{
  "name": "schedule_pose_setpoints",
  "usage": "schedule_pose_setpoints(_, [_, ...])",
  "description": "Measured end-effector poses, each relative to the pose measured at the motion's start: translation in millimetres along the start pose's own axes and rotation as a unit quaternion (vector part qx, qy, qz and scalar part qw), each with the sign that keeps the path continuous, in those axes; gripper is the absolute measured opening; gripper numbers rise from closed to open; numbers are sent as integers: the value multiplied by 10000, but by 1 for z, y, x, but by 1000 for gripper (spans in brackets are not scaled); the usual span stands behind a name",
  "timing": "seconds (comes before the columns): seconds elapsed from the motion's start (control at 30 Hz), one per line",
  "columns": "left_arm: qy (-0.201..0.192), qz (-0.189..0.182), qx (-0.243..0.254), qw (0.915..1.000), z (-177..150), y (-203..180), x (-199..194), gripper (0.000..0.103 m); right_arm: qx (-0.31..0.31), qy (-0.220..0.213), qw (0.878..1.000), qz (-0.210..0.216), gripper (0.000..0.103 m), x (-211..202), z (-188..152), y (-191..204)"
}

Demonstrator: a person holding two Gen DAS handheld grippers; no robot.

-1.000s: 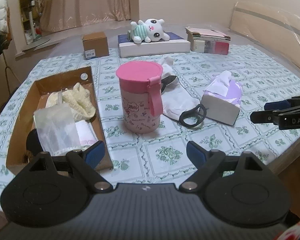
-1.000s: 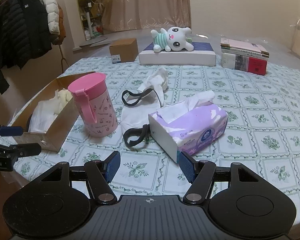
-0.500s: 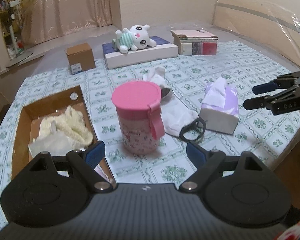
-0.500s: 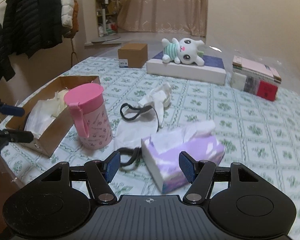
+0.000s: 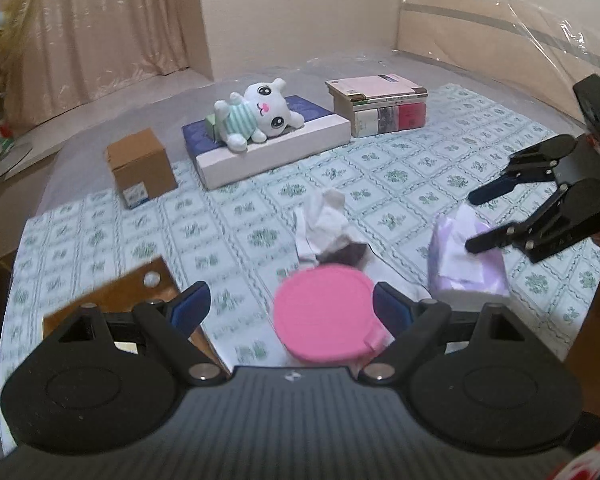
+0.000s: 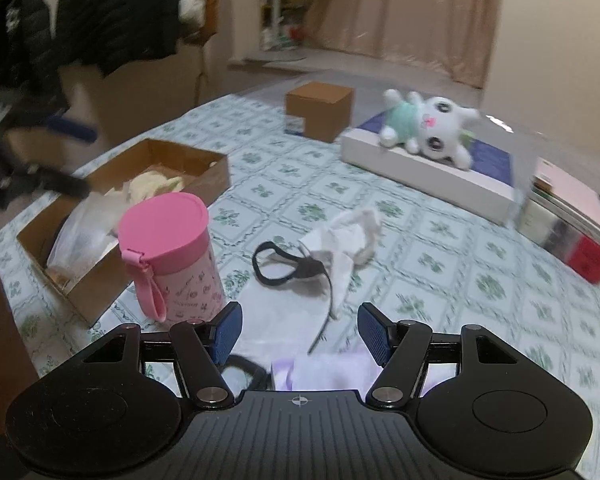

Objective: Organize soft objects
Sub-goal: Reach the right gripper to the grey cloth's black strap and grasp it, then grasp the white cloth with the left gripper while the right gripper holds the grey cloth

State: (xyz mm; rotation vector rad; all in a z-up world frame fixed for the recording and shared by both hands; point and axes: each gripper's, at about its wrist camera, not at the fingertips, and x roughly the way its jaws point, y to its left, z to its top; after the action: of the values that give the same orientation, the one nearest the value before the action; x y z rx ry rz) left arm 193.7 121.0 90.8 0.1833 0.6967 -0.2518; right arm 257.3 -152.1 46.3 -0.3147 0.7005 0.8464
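With both the left hand-held gripper [image 5: 288, 308] and the right hand-held gripper [image 6: 298, 330] wide and empty, we should pinch the crumpled white cloth [image 6: 346, 240] lying mid-surface, then carry it to the open cardboard box [image 6: 100, 288].

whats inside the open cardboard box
The open cardboard box holds cream knit fabric and a clear plastic bag. Whatever lies beneath them is covered.

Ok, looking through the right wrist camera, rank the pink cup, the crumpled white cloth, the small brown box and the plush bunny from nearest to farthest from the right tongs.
1. Pink cup, just ahead on the left of the right tongs.
2. Crumpled white cloth, ahead near the middle.
3. Small brown box, far back, left of centre.
4. Plush bunny, far back on the right, lying on a flat box.
The box and bunny are too close to call.
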Motion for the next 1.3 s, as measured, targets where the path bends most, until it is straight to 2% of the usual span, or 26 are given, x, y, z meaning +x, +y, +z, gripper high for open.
schedule_pose_setpoints(0.13, [124, -380, 84, 9992, 25, 23, 26, 87, -408, 206, 9987, 204, 64, 30, 19, -6])
schedule_pose_setpoints(0.3, [406, -604, 387, 9966, 48, 43, 68, 87, -691, 463, 9950, 553, 63, 73, 37, -19])
schedule_pose_setpoints(0.37, [492, -642, 485, 9955, 54, 49, 85, 87, -701, 651, 9928, 717, 51, 93, 43, -26])
schedule_pose_setpoints(0.6, [774, -885, 743, 9903, 65, 62, 137, 87, -780, 1115, 9869, 863, 47, 151, 48, -41])
schedule_pose_setpoints(0.83, [1061, -1058, 804, 9854, 63, 67, 180, 87, -795, 1459, 9824, 856, 36, 186, 42, -50])
schedule_pose_setpoints(0.93, [1159, -1162, 783, 9833, 60, 66, 194, 87, -785, 1524, 9810, 904, 27, 191, 38, -51])
schedule_pose_setpoints(1.03, [1239, -1245, 760, 9815, 59, 64, 206, 87, -764, 1479, 9823, 862, 9, 188, 37, -50])
schedule_pose_setpoints(1.3, [1390, -1452, 886, 9756, 66, 47, 223, 87, -889, 1113, 9888, 454, 7, 134, 55, -54])
